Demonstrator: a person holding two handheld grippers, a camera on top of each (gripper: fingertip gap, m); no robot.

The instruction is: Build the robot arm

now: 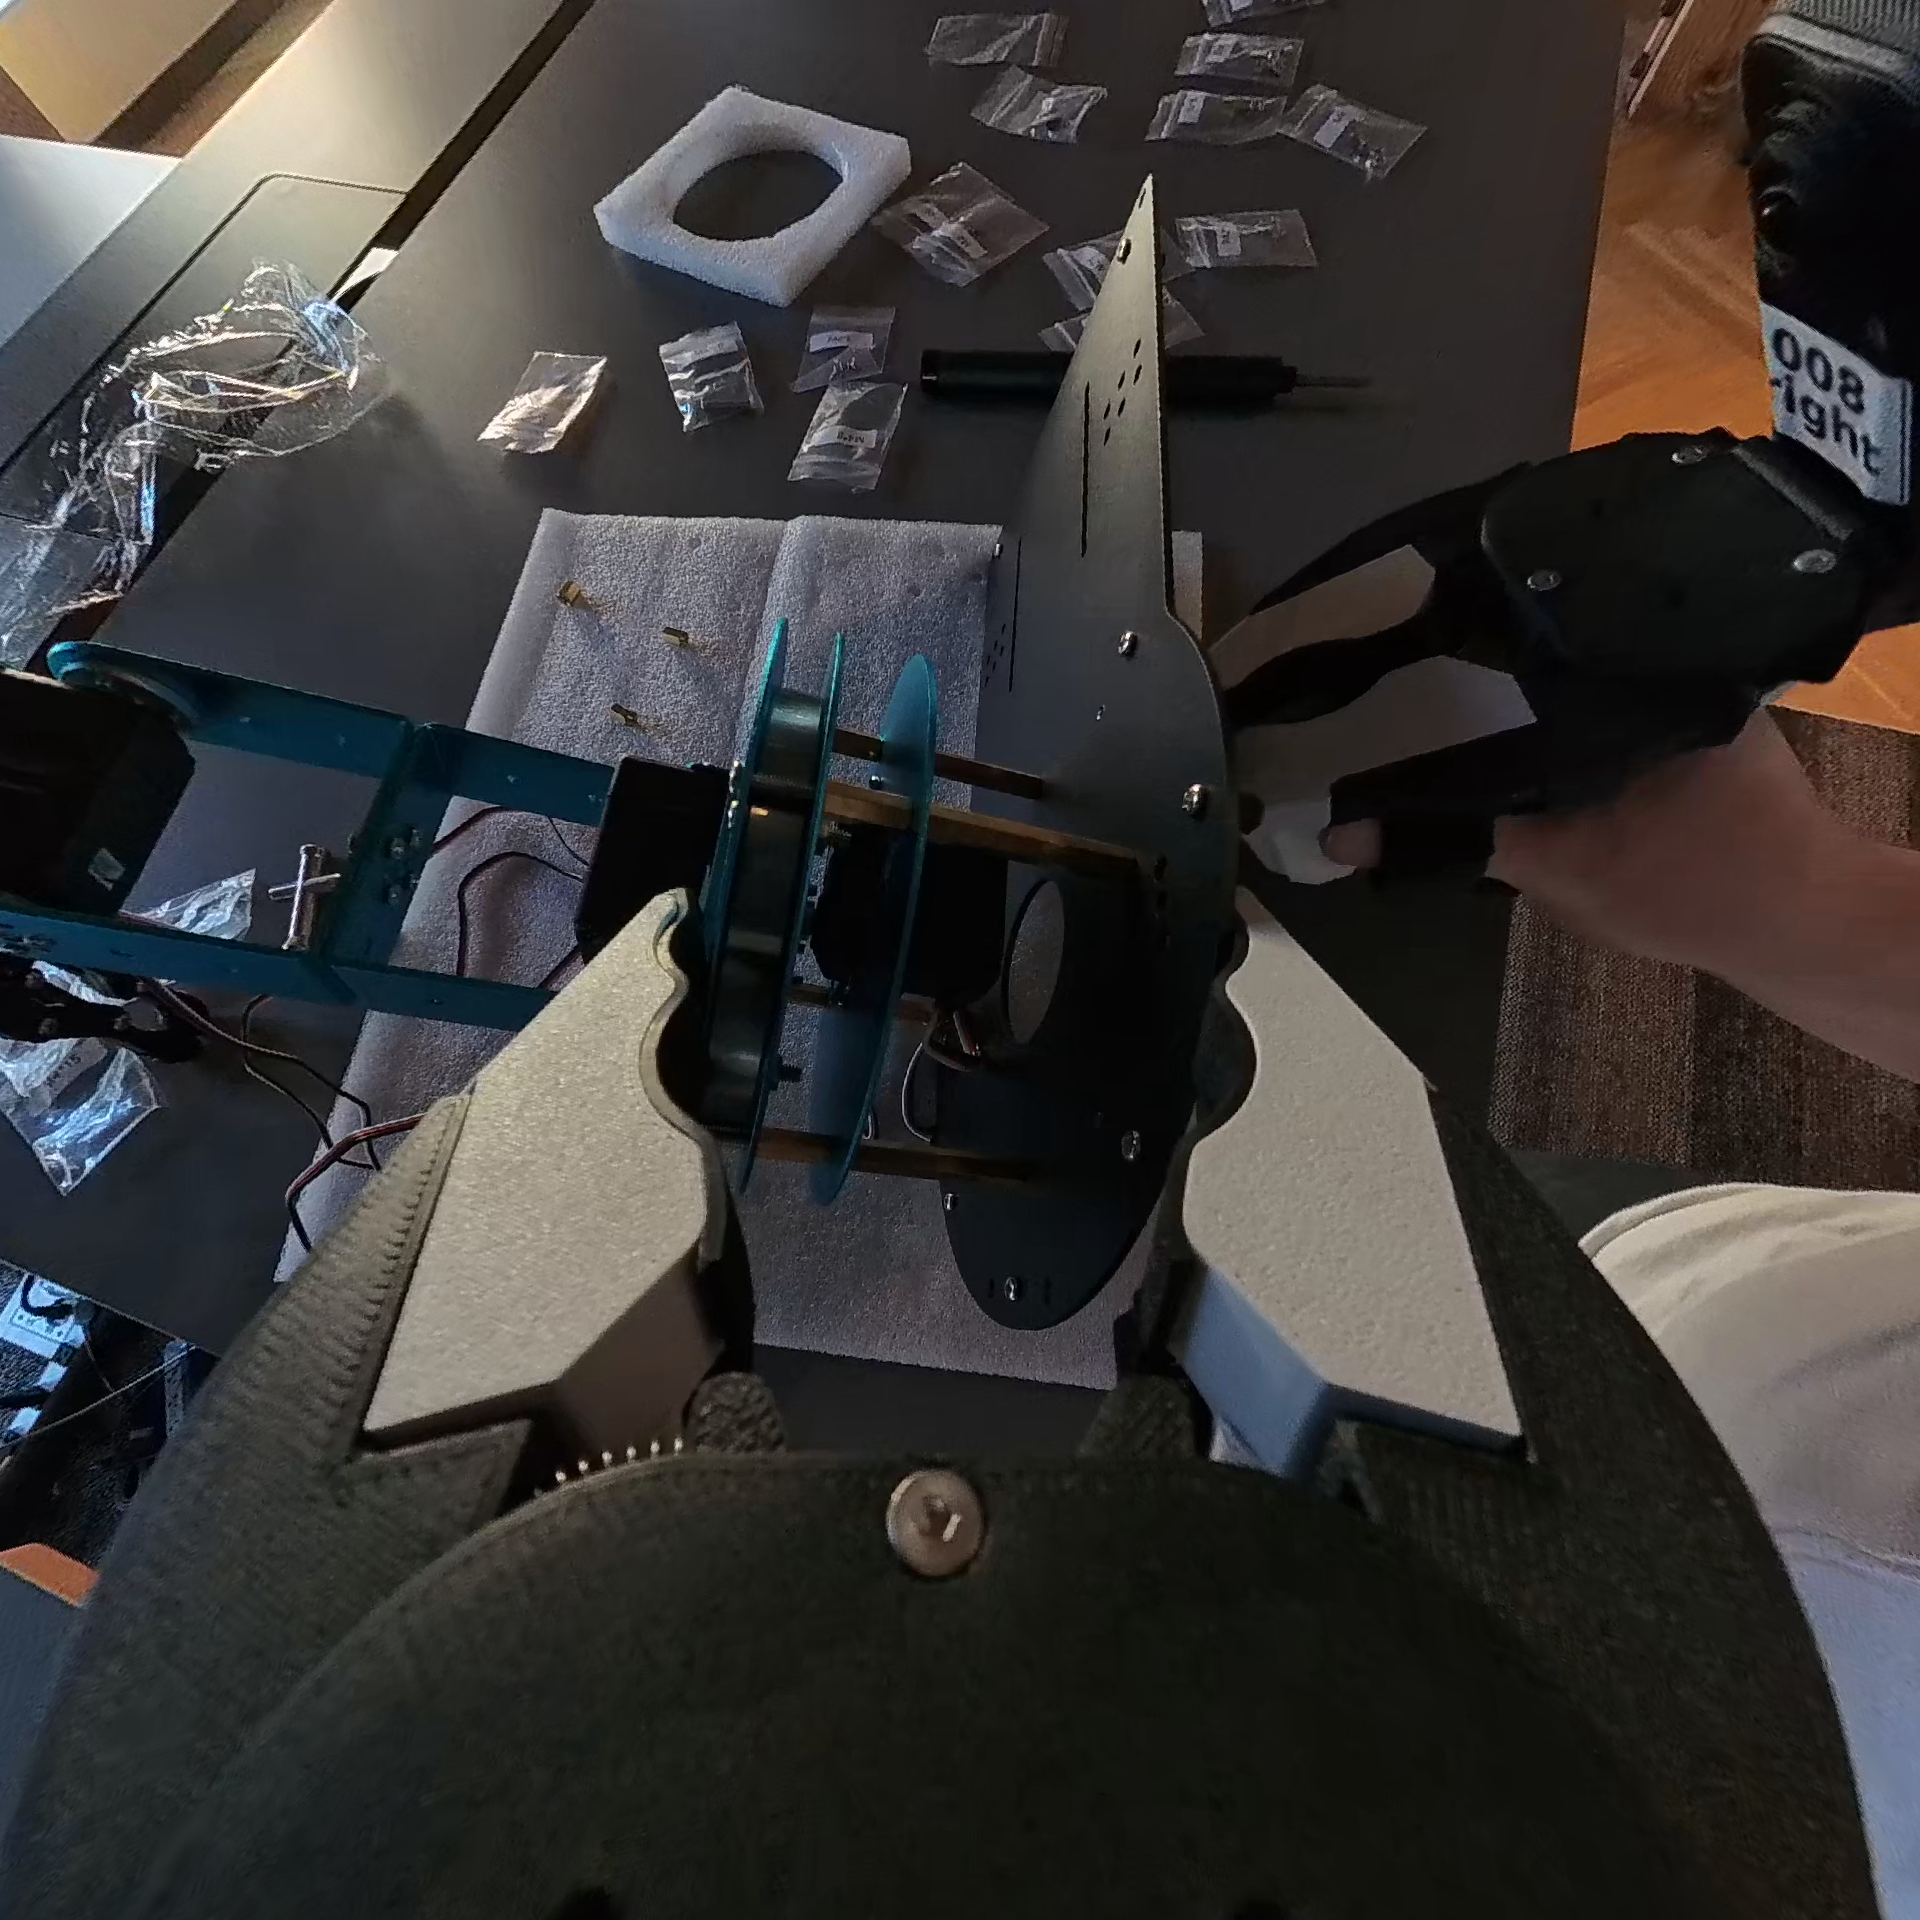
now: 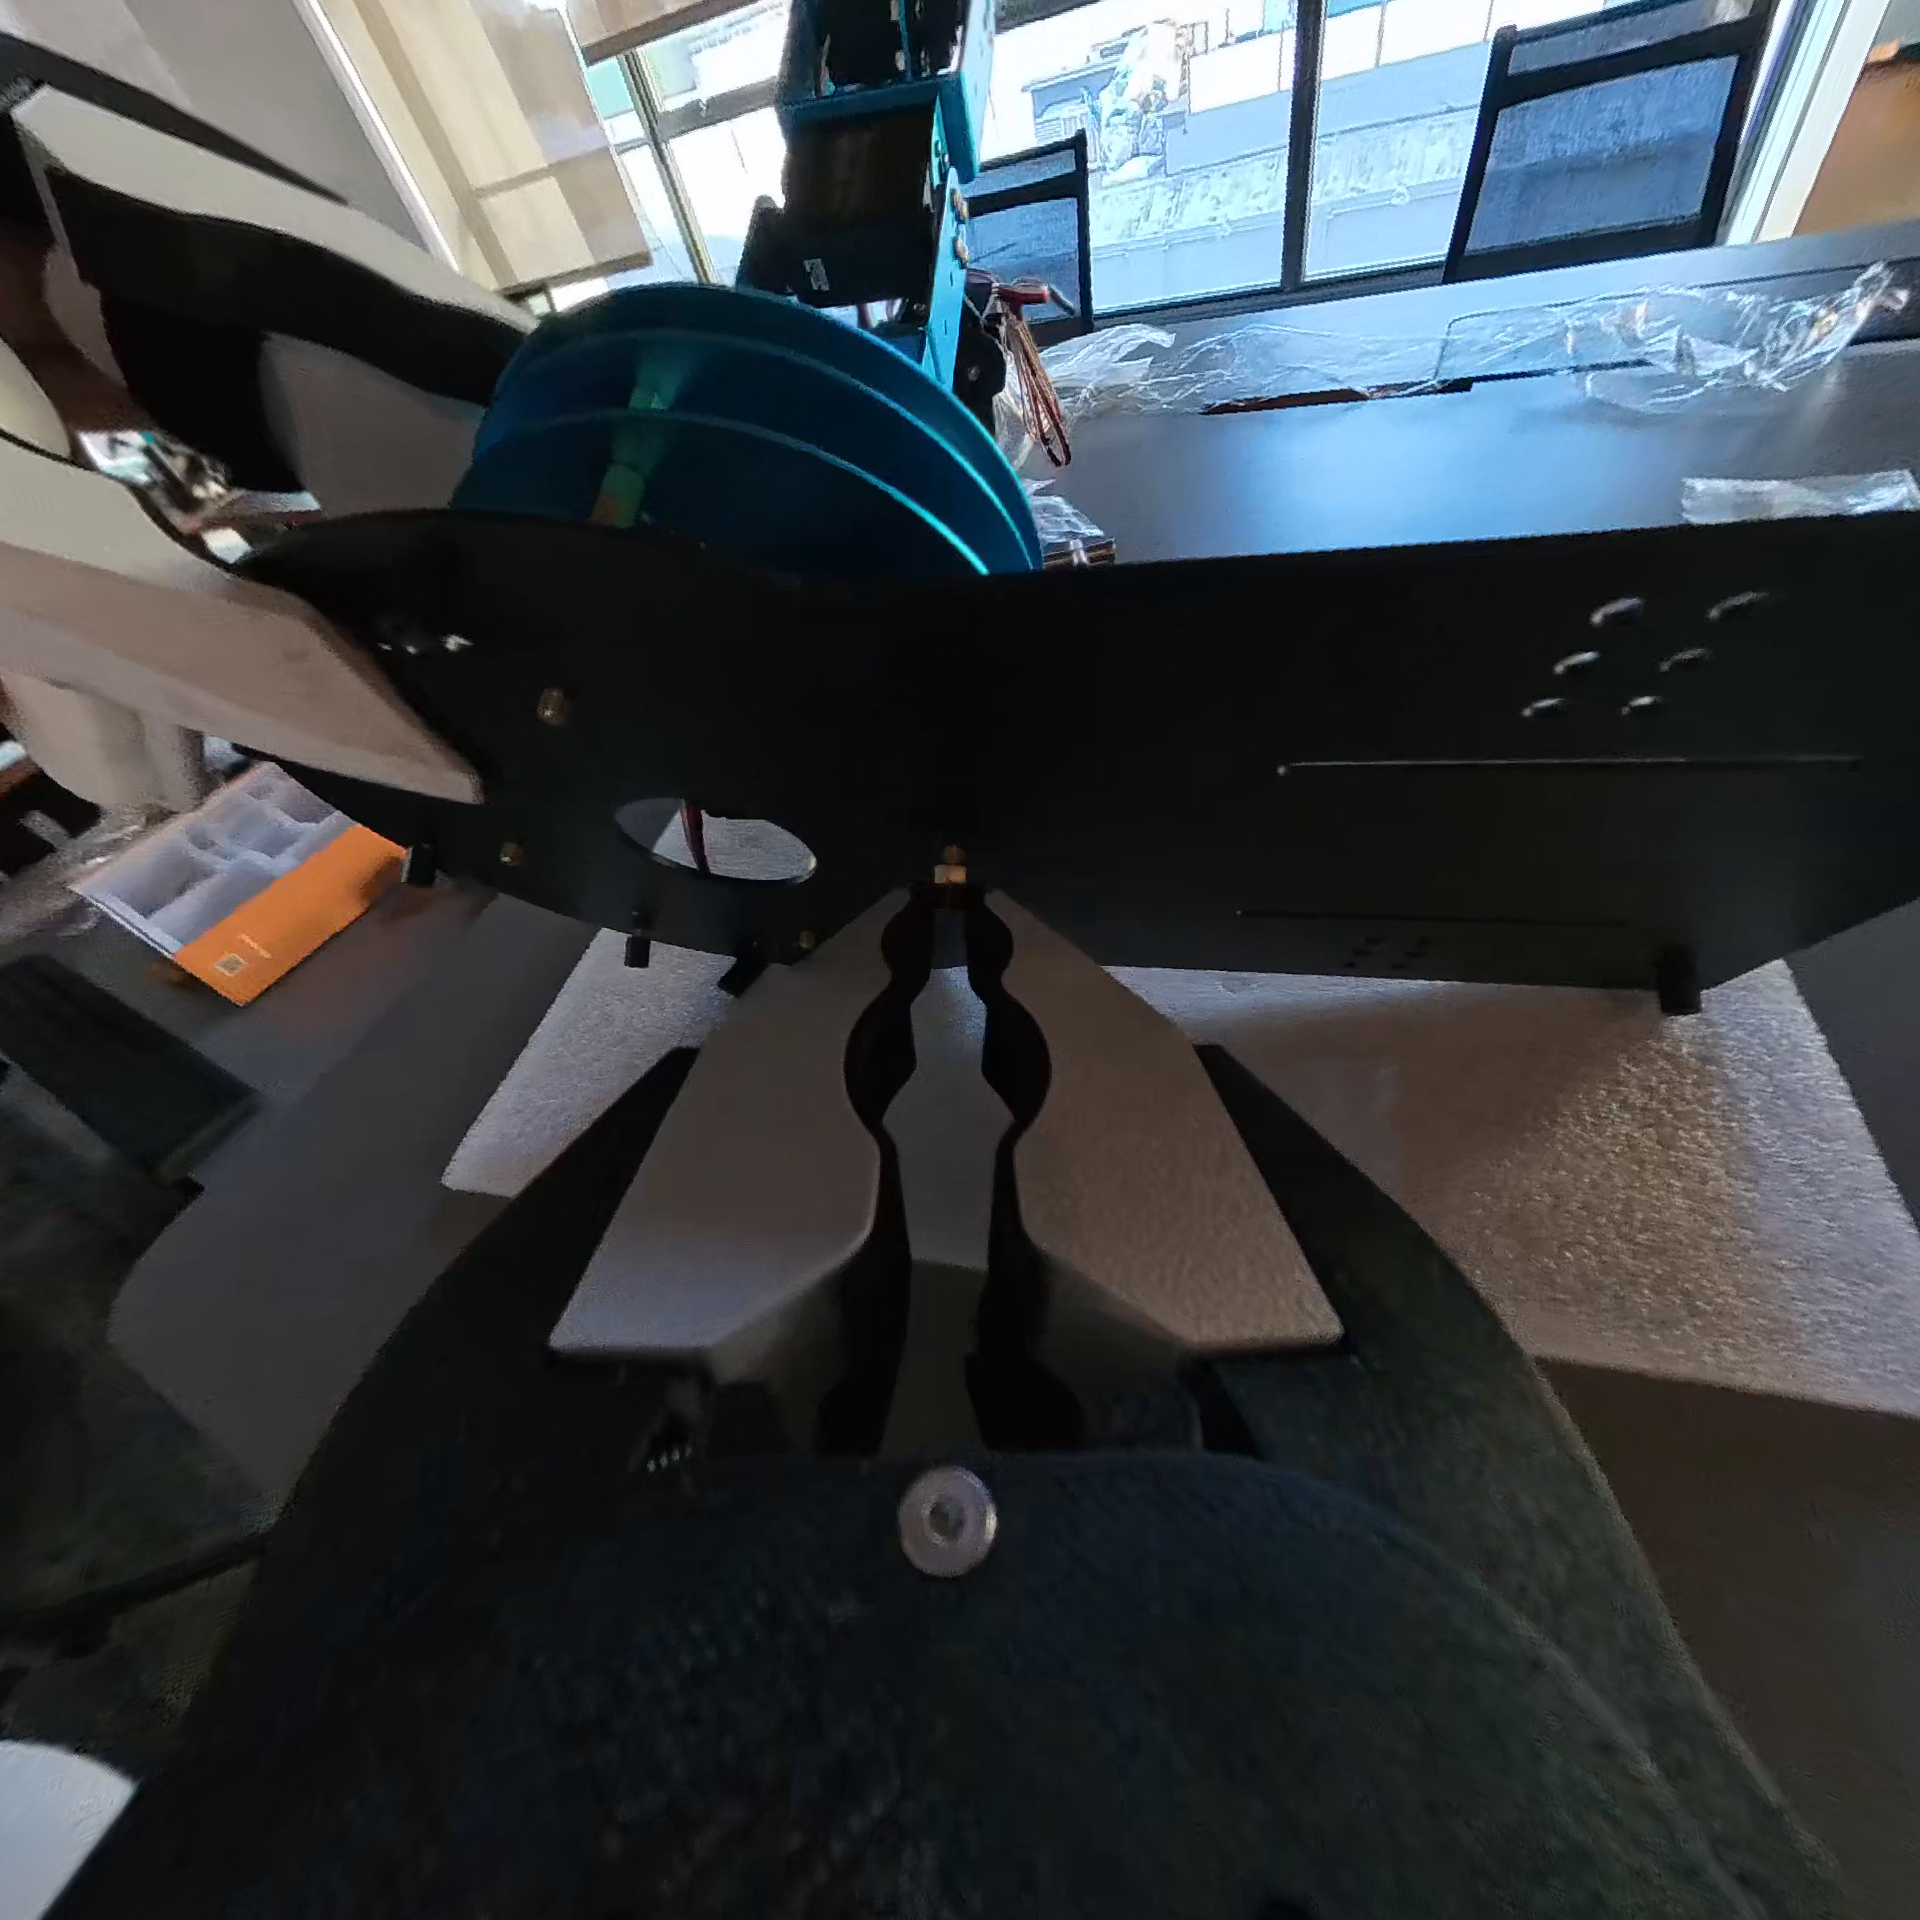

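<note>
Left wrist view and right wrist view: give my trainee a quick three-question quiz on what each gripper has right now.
1. True or false: the left gripper straddles the teal discs and the black base plate.
2. The right gripper pinches: A) a brass fitting at the plate's lower edge; B) the screwdriver; C) the foam ring.
3. Fill in: the plate stands on edge on a white ___ sheet.
Key: 1 true; 2 A; 3 foam.

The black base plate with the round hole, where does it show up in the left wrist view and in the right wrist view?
Left wrist view: black base plate stands on edge, centre-right, running up from the left gripper.
Right wrist view: it spans the middle, above the right gripper.
Shared landmark: the teal discs.
</note>
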